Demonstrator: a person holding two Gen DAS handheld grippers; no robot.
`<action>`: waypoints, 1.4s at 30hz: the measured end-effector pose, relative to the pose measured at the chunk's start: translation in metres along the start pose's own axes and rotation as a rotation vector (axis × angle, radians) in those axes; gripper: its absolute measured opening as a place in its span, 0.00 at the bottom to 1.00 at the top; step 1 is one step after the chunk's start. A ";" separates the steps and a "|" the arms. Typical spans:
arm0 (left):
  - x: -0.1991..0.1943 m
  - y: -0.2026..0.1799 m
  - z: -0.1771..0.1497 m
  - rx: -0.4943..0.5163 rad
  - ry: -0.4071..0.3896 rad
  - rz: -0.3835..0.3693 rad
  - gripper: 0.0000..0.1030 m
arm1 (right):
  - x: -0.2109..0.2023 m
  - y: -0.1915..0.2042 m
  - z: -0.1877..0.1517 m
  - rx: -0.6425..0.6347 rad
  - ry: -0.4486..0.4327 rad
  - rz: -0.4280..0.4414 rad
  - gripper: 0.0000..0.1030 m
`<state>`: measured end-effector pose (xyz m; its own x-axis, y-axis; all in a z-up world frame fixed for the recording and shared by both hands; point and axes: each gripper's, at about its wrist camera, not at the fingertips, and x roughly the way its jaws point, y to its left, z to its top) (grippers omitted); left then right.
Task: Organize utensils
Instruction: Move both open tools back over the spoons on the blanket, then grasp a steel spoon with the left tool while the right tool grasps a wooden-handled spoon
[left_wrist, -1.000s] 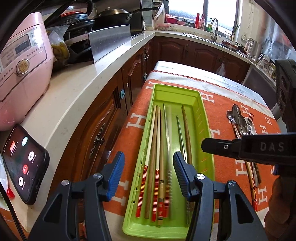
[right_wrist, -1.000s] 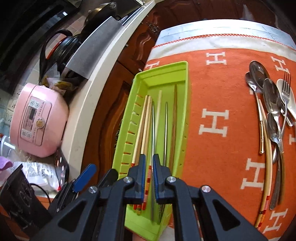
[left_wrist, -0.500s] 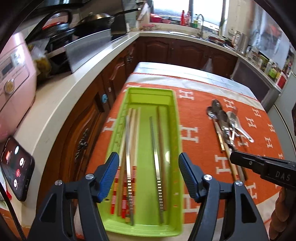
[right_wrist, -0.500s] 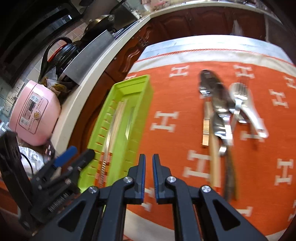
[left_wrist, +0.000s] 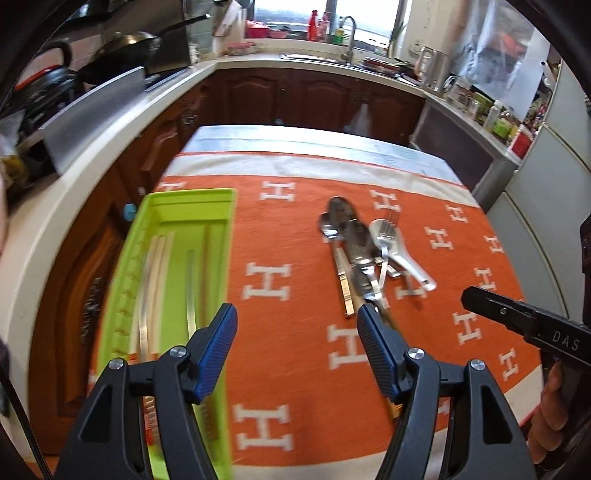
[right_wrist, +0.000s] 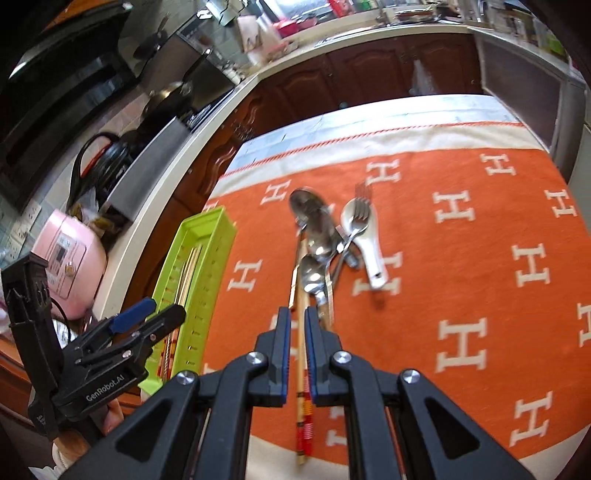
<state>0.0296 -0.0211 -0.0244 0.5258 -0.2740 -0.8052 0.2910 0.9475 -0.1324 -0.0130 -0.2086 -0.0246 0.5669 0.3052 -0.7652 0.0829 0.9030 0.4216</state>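
Bench cloth (right_wrist: 480, 258): orange, under both.
Chopstick (right_wrist: 301, 369): below right hand-held gripper (right_wrist: 295, 325), pointing ahead.
Right hand-held gripper: pressed together, empty.
Left hand-held gripper (left_wrist: 297, 325): spread, empty.

Cloth (left_wrist: 295, 325): orange, repeating white H motif, cream border. Tray (left_wrist: 122, 295): lime green; chopstick (right_wrist: 303, 417) pale wood with red-and-yellow banded end. Spoon (right_wrist: 369, 243) white; both grippers black with blue pads (left_wrist: 218, 347).
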 end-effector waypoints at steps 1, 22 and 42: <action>0.004 -0.004 0.003 -0.003 0.008 -0.017 0.64 | -0.001 -0.004 0.002 0.006 -0.007 -0.001 0.07; 0.084 -0.011 -0.001 -0.089 0.187 -0.128 0.14 | 0.072 0.004 -0.013 -0.234 0.095 -0.046 0.22; 0.084 -0.004 0.010 -0.096 0.169 -0.131 0.14 | 0.079 0.006 -0.016 -0.296 0.060 -0.116 0.06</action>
<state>0.0809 -0.0491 -0.0852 0.3444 -0.3720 -0.8620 0.2667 0.9191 -0.2901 0.0197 -0.1742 -0.0901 0.5171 0.2044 -0.8312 -0.1029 0.9789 0.1767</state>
